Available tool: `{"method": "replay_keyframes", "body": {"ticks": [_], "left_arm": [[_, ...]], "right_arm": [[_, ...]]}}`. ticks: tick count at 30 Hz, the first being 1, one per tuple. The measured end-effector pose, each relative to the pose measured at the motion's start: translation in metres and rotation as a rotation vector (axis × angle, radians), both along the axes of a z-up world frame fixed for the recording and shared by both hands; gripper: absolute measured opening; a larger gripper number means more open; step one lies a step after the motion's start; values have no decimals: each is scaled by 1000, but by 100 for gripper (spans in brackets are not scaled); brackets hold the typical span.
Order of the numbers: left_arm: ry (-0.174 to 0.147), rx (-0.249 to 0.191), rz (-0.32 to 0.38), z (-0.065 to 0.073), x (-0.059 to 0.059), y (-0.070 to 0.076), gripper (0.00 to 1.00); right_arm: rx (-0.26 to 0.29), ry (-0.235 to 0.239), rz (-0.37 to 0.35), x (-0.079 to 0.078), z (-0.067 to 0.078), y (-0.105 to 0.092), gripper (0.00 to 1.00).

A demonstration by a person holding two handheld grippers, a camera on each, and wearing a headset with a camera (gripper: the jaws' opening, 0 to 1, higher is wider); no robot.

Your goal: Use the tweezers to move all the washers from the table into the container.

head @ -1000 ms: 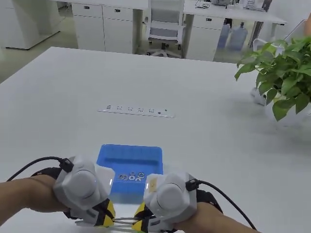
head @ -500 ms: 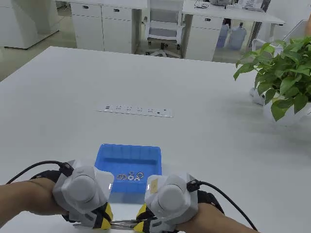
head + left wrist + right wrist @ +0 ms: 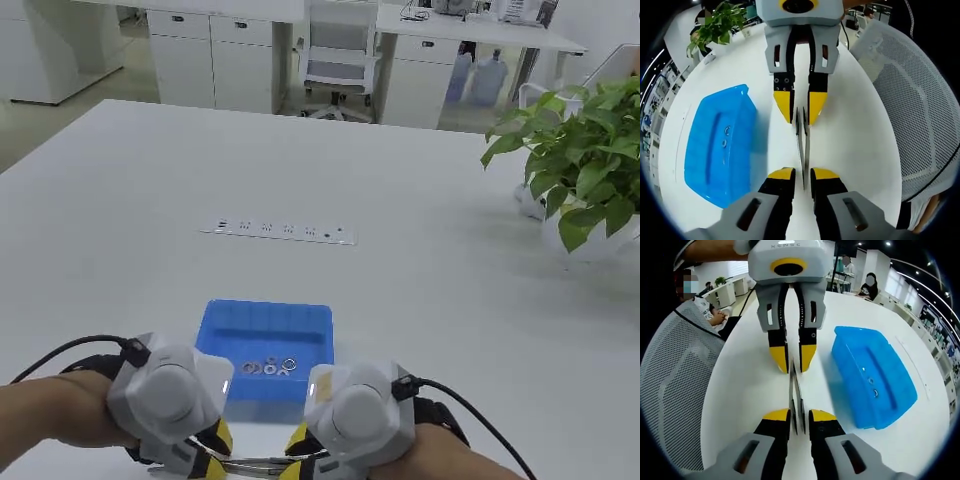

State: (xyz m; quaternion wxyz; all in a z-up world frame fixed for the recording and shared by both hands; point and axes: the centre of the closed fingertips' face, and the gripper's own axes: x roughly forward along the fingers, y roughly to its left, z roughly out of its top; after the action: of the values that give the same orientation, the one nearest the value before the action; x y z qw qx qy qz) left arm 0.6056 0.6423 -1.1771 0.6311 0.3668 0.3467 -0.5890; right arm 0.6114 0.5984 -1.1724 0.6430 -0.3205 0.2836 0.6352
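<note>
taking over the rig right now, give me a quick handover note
Left tongs: shut on one end of the tweezers.
Right tongs: shut on the other end, facing the left tongs, so the tweezers span between the two.
Blue container: on the table, just beyond the tongs.
Done: several washers lie inside the container.
Left: check the table for any stray washers, and move those in with the tweezers.

potted plant [image 3: 585,160] right | power strip [image 3: 280,230] centre | office chair [image 3: 340,55] beyond table [image 3: 450,290]
</note>
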Motion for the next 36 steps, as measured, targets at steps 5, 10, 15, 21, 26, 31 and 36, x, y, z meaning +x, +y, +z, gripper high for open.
{"method": "replay_keyframes", "body": {"ticks": [5, 10, 15, 21, 26, 31, 36], "left_arm": [[25, -36, 51, 9, -4, 3, 22], [42, -104, 133, 24, -4, 8, 28], [37, -152, 201, 37, -4, 17, 34], [23, -218, 283, 55, -2, 27, 42], [-9, -269, 346, 65, 3, 31, 48], [-27, -328, 420, 73, 5, 32, 58], [-58, -356, 457, 78, 1, 34, 65]], "right_arm": [[22, -13, -11, 3, 12, -5, 25], [43, -22, -78, 13, 21, -16, 33], [82, -28, -159, 24, 34, -28, 41], [153, -30, -258, 33, 46, -45, 52], [215, -36, -326, 38, 55, -57, 60], [246, -52, -361, 39, 63, -68, 65], [254, -69, -404, 41, 66, -82, 72]]}}
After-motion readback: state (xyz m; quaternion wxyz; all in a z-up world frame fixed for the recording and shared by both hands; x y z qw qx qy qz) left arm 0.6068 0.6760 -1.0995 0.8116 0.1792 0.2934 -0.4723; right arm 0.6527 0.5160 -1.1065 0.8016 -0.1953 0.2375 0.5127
